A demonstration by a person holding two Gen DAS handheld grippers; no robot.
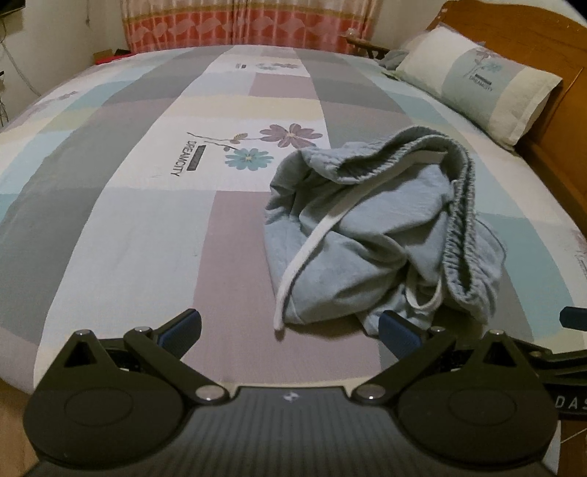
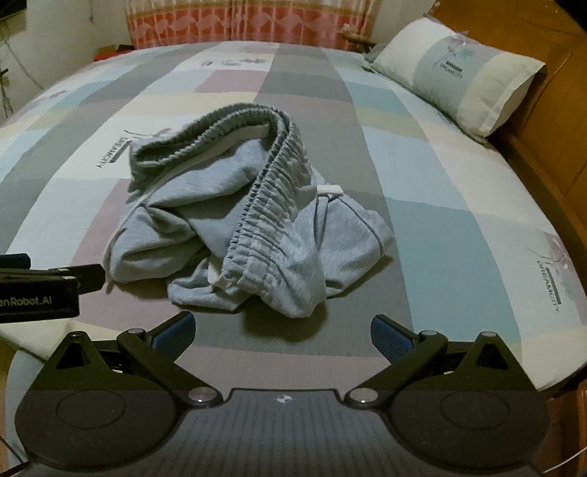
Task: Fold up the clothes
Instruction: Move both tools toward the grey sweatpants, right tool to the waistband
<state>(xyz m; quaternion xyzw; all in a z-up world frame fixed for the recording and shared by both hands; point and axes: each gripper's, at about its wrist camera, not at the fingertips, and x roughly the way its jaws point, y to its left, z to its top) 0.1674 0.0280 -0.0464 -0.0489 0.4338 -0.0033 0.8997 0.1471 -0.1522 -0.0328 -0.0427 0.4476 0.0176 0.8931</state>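
A crumpled pair of light grey-blue cotton shorts (image 1: 367,227) is lying in a heap on the bed, resting on the patchwork bedsheet of grey, mauve, pale blue and cream blocks (image 1: 146,205). The shorts' gathered elastic waistband (image 1: 458,205) is arching up over the top of the heap and running down its right side, and a flat white drawstring (image 1: 308,249) is trailing down the left part of the fabric toward the near edge of the bed. In the right wrist view the same shorts (image 2: 242,227) are sitting near the middle of the sheet, with a small white tag (image 2: 330,189) poking out to the right of the waistband.

The left tongs (image 1: 290,330) are hanging wide open just short of the heap, gripping nothing; their right blue pad is sitting close against the near hem. The right tongs (image 2: 282,330) are likewise spread wide and empty, hovering just in front of the shorts.

A matching long pillow (image 1: 477,80) is lying against the wooden headboard (image 1: 543,44) at the right, and a salmon-patterned curtain (image 1: 238,25) is hanging beyond the far side of the bed.
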